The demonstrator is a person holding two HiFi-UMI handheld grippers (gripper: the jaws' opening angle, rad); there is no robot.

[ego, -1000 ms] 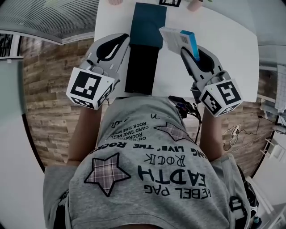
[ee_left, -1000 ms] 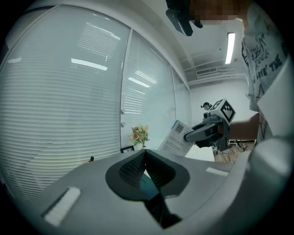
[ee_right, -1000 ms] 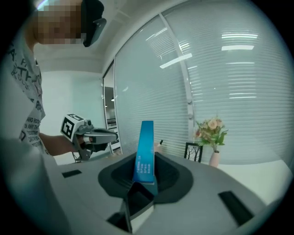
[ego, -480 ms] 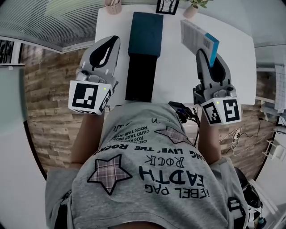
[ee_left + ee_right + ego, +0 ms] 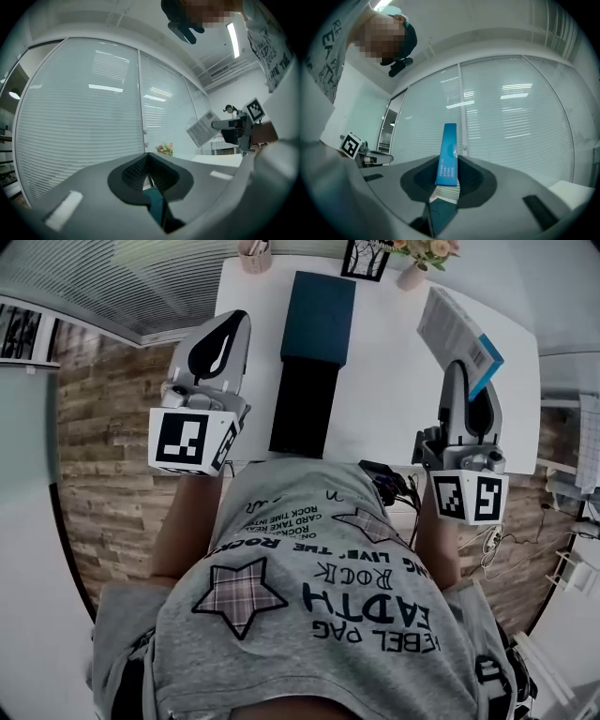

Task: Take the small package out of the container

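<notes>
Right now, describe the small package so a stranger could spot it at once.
Find the white table, then its right side, where the right gripper clamps the small package. It is flat, white and printed with a bright blue edge, unlike the dark teal container lying mid-table.

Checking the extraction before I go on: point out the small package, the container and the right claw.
small package (image 5: 457, 332): head view, on its white printed face.
container (image 5: 320, 313): head view, on its teal top.
right claw (image 5: 467, 388): head view, between its fingertips, shut on the small package.
</notes>
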